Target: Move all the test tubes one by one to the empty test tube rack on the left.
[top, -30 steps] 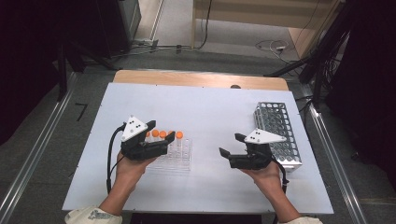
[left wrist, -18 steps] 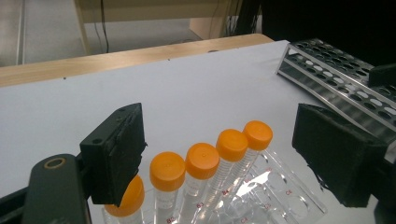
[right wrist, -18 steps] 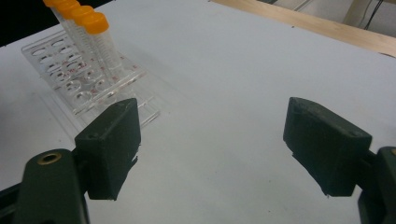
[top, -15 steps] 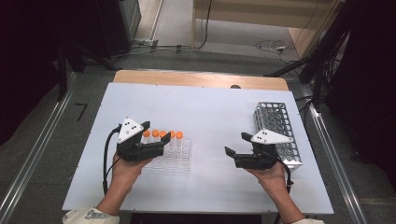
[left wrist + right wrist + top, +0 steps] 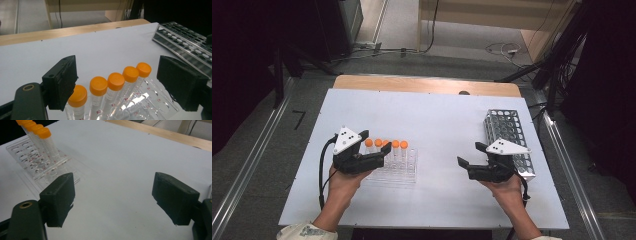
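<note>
Orange-capped tubes [image 5: 115, 81], five in clear rack [image 5: 404, 170] at left gripper's [image 5: 117, 85] twelve o'clock; jaws wide, empty, probably approach step; next: close on one cap; right gripper [image 5: 112, 200] open, idle.

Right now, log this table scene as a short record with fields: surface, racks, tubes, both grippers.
surface: white table top
clear plastic tube rack: by the left hand, partly filled
orange-capped clear tubes: five in one row, upright in the clear rack
metal wire tube rack: at the table's right edge, no tubes seen in it
left gripper: open, jaws either side of the tube row, touching none, just been opening
right gripper: open, nothing between its jaws
</note>
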### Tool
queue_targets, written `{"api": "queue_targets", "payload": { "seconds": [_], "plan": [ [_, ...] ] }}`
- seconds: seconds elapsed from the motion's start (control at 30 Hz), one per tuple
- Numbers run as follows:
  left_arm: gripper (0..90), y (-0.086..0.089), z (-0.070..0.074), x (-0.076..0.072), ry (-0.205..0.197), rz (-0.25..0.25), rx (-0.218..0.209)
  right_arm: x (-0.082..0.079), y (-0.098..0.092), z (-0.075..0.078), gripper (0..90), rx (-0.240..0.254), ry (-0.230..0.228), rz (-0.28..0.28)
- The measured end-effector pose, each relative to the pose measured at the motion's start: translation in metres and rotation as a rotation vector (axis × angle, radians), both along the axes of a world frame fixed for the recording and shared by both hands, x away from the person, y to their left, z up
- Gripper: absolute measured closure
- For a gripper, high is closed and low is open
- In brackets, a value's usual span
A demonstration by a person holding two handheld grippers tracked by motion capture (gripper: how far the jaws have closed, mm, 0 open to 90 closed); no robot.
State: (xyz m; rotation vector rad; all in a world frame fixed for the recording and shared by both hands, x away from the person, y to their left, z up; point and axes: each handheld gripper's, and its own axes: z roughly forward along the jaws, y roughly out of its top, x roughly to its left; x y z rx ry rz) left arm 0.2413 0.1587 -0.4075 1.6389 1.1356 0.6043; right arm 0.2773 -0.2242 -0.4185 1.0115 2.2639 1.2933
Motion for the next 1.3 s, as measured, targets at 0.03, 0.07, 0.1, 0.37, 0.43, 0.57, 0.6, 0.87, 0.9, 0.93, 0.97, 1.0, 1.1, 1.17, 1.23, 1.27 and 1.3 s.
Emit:
{"api": "queue_targets", "payload": {
  "seconds": [0.03, 0.07, 0.1, 0.37, 0.43, 0.57, 0.6, 0.87, 0.9, 0.93, 0.97, 1.0, 1.1, 1.17, 1.23, 1.27, 1.3],
  "plan": [
    [17.4, 0.001, 0.0, 0.0, -0.004, 0.002, -0.001, 0.0, -0.001, 0.0, 17.0, -0.001, -0.004, 0.0],
    [17.4, 0.001, 0.001, -0.001, -0.005, 0.004, -0.004, 0.0, -0.002, 0.0, 17.0, -0.001, -0.005, -0.001],
    [17.4, 0.002, 0.001, -0.002, -0.005, 0.006, -0.002, -0.001, -0.003, 0.001, 17.0, 0.001, -0.004, -0.004],
    [17.4, 0.006, 0.001, -0.005, -0.008, 0.016, -0.009, -0.002, -0.012, 0.001, 17.0, 0.006, -0.008, -0.02],
    [17.4, 0.008, 0.002, -0.006, -0.008, 0.016, -0.007, -0.002, -0.014, 0.001, 17.0, 0.008, -0.009, -0.026],
    [17.4, 0.011, 0.003, -0.009, -0.016, 0.025, -0.013, -0.003, -0.019, 0.002, 17.0, 0.01, -0.013, -0.036],
    [17.4, 0.012, 0.003, -0.009, -0.016, 0.028, -0.012, -0.003, -0.02, 0.002, 17.0, 0.013, -0.012, -0.039],
    [17.4, 0.017, 0.001, -0.014, -0.011, 0.037, -0.01, -0.004, -0.031, 0.002, 17.0, 0.014, -0.016, -0.064],
    [17.4, 0.018, 0.001, -0.015, -0.011, 0.037, -0.01, -0.004, -0.032, 0.002, 17.0, 0.014, -0.015, -0.068],
    [17.4, 0.019, 0.001, -0.016, -0.012, 0.041, -0.009, -0.004, -0.034, 0.002, 17.0, 0.014, -0.016, -0.072],
    [17.4, 0.02, 0.001, -0.016, -0.012, 0.045, -0.012, -0.004, -0.035, 0.002, 17.0, 0.014, -0.017, -0.073],
    [17.4, 0.021, 0.0, -0.017, -0.012, 0.048, -0.013, -0.004, -0.037, 0.002, 17.0, 0.015, -0.018, -0.076],
    [17.4, 0.026, 0.0, -0.019, -0.013, 0.062, -0.012, -0.005, -0.042, 0.003, 16.5, 0.018, -0.02, -0.091],
    [17.3, 0.03, -0.002, -0.02, -0.01, 0.07, -0.01, -0.006, -0.046, 0.003, 16.4, 0.02, -0.019, -0.102],
    [16.9, 0.034, -0.003, -0.021, -0.006, 0.083, -0.012, -0.006, -0.05, 0.002, 16.1, 0.021, -0.02, -0.11],
    [16.9, 0.036, -0.004, -0.022, -0.005, 0.088, -0.012, -0.006, -0.051, 0.002, 16.1, 0.019, -0.022, -0.114],
    [16.8, 0.038, -0.005, -0.022, -0.003, 0.093, -0.009, -0.006, -0.053, 0.002, 16.0, 0.02, -0.022, -0.119]
  ]
}}
